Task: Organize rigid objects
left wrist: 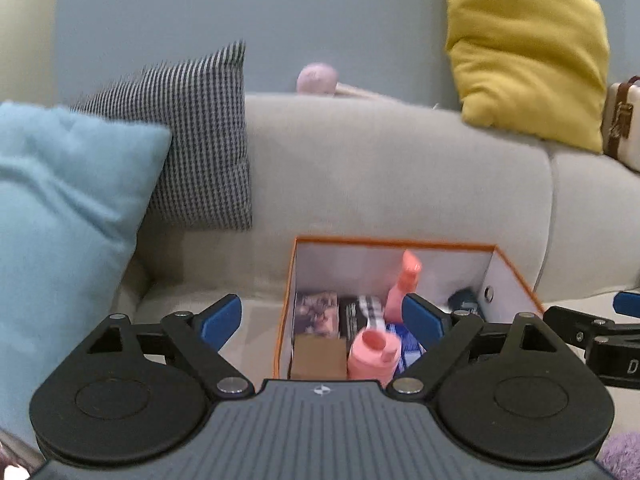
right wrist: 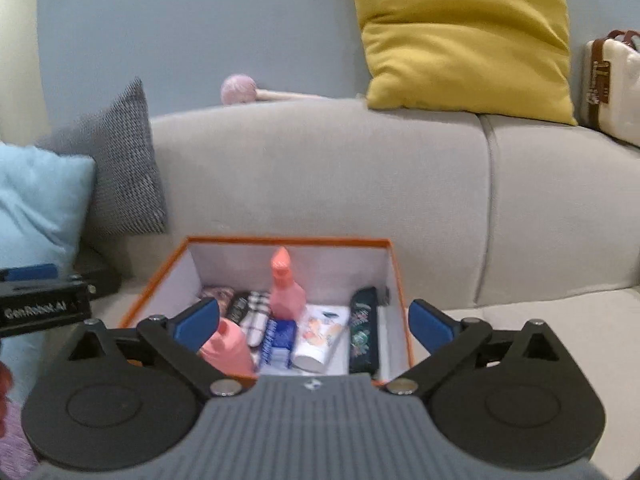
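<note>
Blue-padded left hand-held gripper (left wrist: pixel 322 318): jaws spread to their widest, nothing between the pads, pointing down over the near left corner of the orange-rimmed box (left wrist: pixel 392 243). Right hand-held gripper (right wrist: pixel 314 320): likewise wide open and empty, over the box's near rim, more squarely centred. Box: on the grey sofa (right wrist: pixel 320 168) seat, open-topped, directly ahead of and below both grippers. Contents, relative to the box: pink spray bottle (right wrist: pixel 285 286) upright near the middle; pink flask (right wrist: pixel 228 346) at the near left; blue carton (right wrist: pixel 278 340) and white tube (right wrist: pixel 322 334) lying with long axes running near to far; dark patterned case (right wrist: pixel 363 328) along the right wall, same axis. Judgement: the right gripper sits nearer the case and tube, the left nearer the flask.
</note>
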Motion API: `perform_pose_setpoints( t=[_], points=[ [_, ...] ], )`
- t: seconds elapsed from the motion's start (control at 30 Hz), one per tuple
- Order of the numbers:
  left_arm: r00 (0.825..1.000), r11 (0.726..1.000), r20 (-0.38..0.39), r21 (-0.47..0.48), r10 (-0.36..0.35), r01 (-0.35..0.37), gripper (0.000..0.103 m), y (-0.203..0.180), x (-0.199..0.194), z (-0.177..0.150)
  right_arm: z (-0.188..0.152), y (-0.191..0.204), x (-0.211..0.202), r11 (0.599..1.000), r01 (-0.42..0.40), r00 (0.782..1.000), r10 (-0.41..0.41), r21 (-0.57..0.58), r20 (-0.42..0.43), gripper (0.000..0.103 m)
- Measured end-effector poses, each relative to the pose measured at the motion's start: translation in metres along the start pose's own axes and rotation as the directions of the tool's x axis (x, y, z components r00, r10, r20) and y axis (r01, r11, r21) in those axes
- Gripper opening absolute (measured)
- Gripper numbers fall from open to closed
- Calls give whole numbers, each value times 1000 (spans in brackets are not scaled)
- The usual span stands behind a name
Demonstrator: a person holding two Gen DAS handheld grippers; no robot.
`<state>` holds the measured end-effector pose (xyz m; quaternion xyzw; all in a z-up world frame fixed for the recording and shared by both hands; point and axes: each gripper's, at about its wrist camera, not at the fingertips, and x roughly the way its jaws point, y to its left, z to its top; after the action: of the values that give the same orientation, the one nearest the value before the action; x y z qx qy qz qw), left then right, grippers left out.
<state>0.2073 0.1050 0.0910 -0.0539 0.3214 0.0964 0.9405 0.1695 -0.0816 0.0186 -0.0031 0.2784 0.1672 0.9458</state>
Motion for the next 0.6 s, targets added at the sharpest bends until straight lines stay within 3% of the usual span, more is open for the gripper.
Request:
perform_pose_setpoints(
  t=[0.13, 0.3, 0.6],
  points=[
    [999, 999, -42, -8, -33, 33, 103, 1, 5, -19, -17, -2, 9, 1000, -6, 1000, 7, 30, -26, 101],
    [997, 1000, -72, 2, -1, 2, 103, 4, 10, -45, -38, 0, 21, 1000, 12, 999, -11, 14, -48, 101],
    [995, 999, -97, 11, -29, 31, 103, 0, 22, -54, -45, -10, 31, 999, 1, 998, 2, 41, -58, 101]
  ],
)
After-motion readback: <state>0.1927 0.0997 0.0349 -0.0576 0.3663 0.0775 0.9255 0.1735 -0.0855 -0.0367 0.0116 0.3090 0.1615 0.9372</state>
